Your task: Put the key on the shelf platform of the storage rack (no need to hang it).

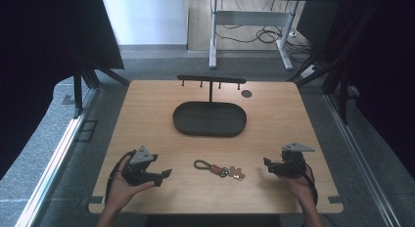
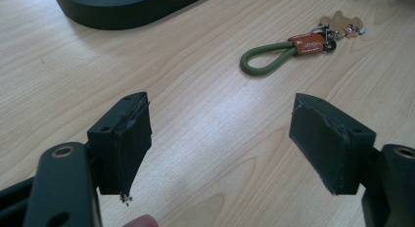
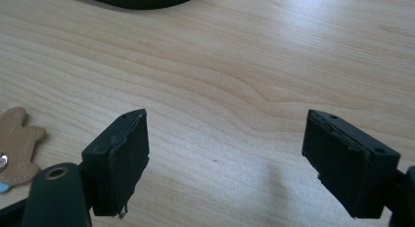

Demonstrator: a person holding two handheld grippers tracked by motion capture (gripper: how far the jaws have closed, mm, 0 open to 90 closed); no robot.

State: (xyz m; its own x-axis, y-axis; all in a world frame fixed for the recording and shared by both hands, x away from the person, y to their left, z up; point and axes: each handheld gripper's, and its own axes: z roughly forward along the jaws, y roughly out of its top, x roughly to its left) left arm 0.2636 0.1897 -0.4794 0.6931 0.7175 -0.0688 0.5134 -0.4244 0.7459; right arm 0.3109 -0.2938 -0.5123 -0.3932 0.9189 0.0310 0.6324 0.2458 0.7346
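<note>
The keychain (image 1: 219, 169) lies flat on the table (image 1: 147, 104) near the front edge, between the two grippers and touched by neither. It has a green cord loop at its left end, an orange tag in the middle, and a small tan bear charm (image 3: 17, 144) at its right end. Farther back stands a dark oval tray (image 1: 209, 119) with a peg rack (image 1: 211, 80) rising from its far side.

The left gripper (image 1: 161, 175) rests low at the near left, jaws spread wide with nothing between them; in the left gripper view the cord loop (image 2: 266, 58) sits ahead and to the right of them. The right gripper (image 1: 270, 166) waits at the near right, jaws equally wide and empty.

This looks like the start — the reach has not begun. The likely aim is to hang the keychain on the rack. Next, one gripper must come down over the cord loop or tag and pinch it cleanly — the loop lies flat, so a low, level approach would help.
</note>
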